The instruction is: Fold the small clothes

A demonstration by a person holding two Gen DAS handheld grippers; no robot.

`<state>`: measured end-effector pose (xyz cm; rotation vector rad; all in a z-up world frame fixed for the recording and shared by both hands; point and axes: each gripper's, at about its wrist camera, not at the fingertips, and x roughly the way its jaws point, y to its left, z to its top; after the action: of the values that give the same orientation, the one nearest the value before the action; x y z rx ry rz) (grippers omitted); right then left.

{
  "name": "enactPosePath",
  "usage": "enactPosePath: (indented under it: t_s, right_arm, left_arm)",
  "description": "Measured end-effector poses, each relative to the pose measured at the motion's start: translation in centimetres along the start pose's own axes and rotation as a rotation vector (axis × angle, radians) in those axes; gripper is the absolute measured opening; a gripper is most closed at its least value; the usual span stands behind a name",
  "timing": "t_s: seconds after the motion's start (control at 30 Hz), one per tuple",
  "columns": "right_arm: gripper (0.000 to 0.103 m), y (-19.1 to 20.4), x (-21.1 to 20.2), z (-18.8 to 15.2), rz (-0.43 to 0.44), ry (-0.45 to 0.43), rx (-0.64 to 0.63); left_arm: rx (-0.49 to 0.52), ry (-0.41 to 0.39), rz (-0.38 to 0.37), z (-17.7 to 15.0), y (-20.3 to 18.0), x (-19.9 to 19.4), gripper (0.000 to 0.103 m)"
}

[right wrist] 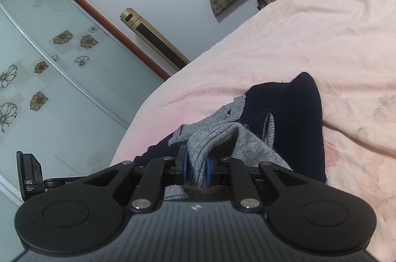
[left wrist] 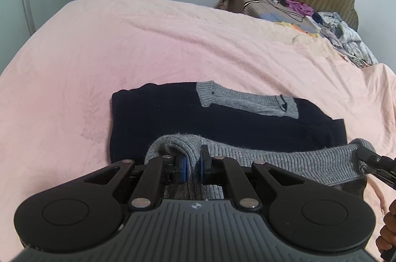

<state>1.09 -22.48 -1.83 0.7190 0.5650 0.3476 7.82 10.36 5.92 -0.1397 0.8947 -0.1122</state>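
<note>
While both hand-held grippers [left wrist: 192, 166] [right wrist: 198, 169] pinch sweater [left wrist: 222, 118] hem, wardrobe [right wrist: 61, 79] seemingly right-view only.

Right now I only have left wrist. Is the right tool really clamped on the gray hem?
Observer: Yes. The right tool has both blue pads pressed on a bunched fold of the hem.
Operator: What's past the bed on that side?
Observer: A sliding door with flower prints.
</note>
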Motion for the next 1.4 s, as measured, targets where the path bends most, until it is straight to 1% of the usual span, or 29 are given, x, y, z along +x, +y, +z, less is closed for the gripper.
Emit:
enactPosePath:
  t_s: [0.27,0.5,0.7,0.73,0.83,0.9,0.93,0.97,1.0,1.03,1.07,1.1,1.13,1.17,1.2,1.27,1.3,1.37,1.4]
  right_arm:
    - [0.014,-1.2,2.3,0.6,-0.026,0.031,0.033]
    - [0.014,-2.2,3.6,1.5,-0.038,0.038,0.068]
    - [0.014,-3.0,5.5,2.4,-0.057,0.05,0.094]
    - [0.016,-3.3,6.0,2.5,-0.065,0.058,0.104]
    - [0.017,-4.3,7.2,2.7,-0.083,0.085,0.146]
    - [0.02,-4.6,7.6,2.8,-0.073,0.092,0.159]
    - [0.022,-4.6,7.6,2.9,-0.069,0.095,0.159]
    - [0.026,-4.5,7.6,3.1,-0.065,0.096,0.152]
    - [0.028,-4.3,7.4,3.2,-0.063,0.091,0.141]
    - [0.034,-4.2,7.2,3.4,-0.062,0.081,0.131]
    - [0.049,-4.1,6.9,3.6,-0.067,0.069,0.123]
    - [0.06,-4.1,6.6,3.8,-0.072,0.053,0.119]
    - [0.078,-4.1,6.2,4.0,-0.074,0.031,0.119]
    - [0.082,-4.1,5.7,4.3,-0.081,0.006,0.118]
    - [0.082,-4.1,5.3,4.5,-0.101,-0.017,0.113]
    - [0.082,-3.6,4.2,4.7,-0.169,-0.075,0.085]
    - [0.082,-3.0,3.6,4.6,-0.184,-0.103,0.057]
    - [0.082,-1.3,3.1,4.3,-0.146,-0.119,-0.027]
    - [0.082,-0.4,3.1,4.0,-0.113,-0.107,-0.07]
  left_arm:
    - [-0.032,0.047,0.024,1.0,0.8,3.2,0.01]
    - [-0.063,0.047,0.014,2.0,0.9,4.5,0.01]
    - [-0.122,0.072,0.023,2.6,1.8,6.8,0.01]
    - [-0.129,0.078,0.023,2.6,1.9,7.1,0.011]
    - [-0.127,0.086,0.016,2.6,2.0,7.9,0.013]
    - [-0.127,0.086,0.003,2.6,2.2,8.0,0.02]
    - [-0.137,0.088,-0.015,2.7,2.4,8.0,0.03]
    - [-0.152,0.09,-0.036,2.7,2.6,8.0,0.043]
    - [-0.181,0.092,-0.072,2.8,3.1,8.0,0.051]
    - [-0.215,0.091,-0.109,2.9,3.5,8.0,0.063]
    - [-0.257,0.087,-0.139,2.9,4.1,8.0,0.068]
    - [-0.292,0.08,-0.153,3.0,4.5,8.0,0.068]
    - [-0.316,0.075,-0.155,3.1,4.9,8.0,0.068]
    - [-0.329,0.07,-0.148,3.3,5.1,8.0,0.068]
    - [-0.34,0.06,-0.138,3.4,5.3,7.9,0.068]
    - [-0.355,0.036,-0.12,3.5,5.7,7.5,0.073]
    - [-0.362,0.021,-0.115,3.6,6.0,7.2,0.074]
    - [-0.377,-0.008,-0.093,3.6,6.4,6.6,0.077]
    - [-0.386,-0.026,-0.074,3.6,6.5,6.2,0.078]
